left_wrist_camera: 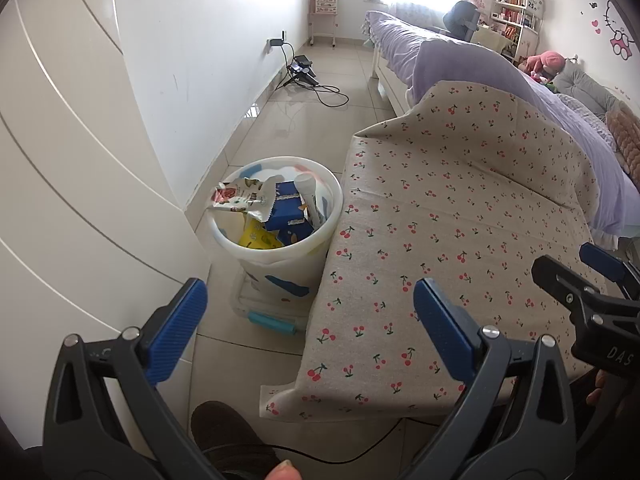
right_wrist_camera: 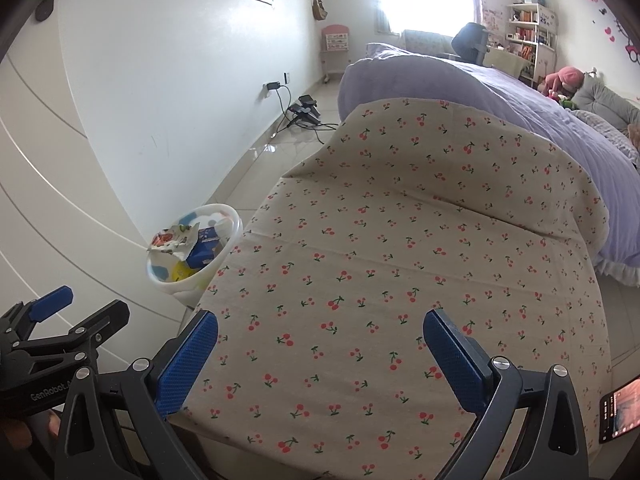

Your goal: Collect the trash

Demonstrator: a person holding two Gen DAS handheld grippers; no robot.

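Your left hand-held gripper (left_wrist_camera: 310, 320) and right hand-held gripper (right_wrist_camera: 320, 354) both gape wide, holding nothing, over the cherry-print surface (right_wrist_camera: 400, 264); wrappers fill the bin (left_wrist_camera: 276, 216) beside it.

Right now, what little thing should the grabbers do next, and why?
Probably nothing more than drawing back: both the left gripper and right gripper have open, empty jaws, the cherry tablecloth looks bare, and the wrappers already sit in the bin.

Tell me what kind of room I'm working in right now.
Most likely a child's bedroom: a bed with a lilac duvet, a bookshelf by the window, and cartoon cat wall stickers.
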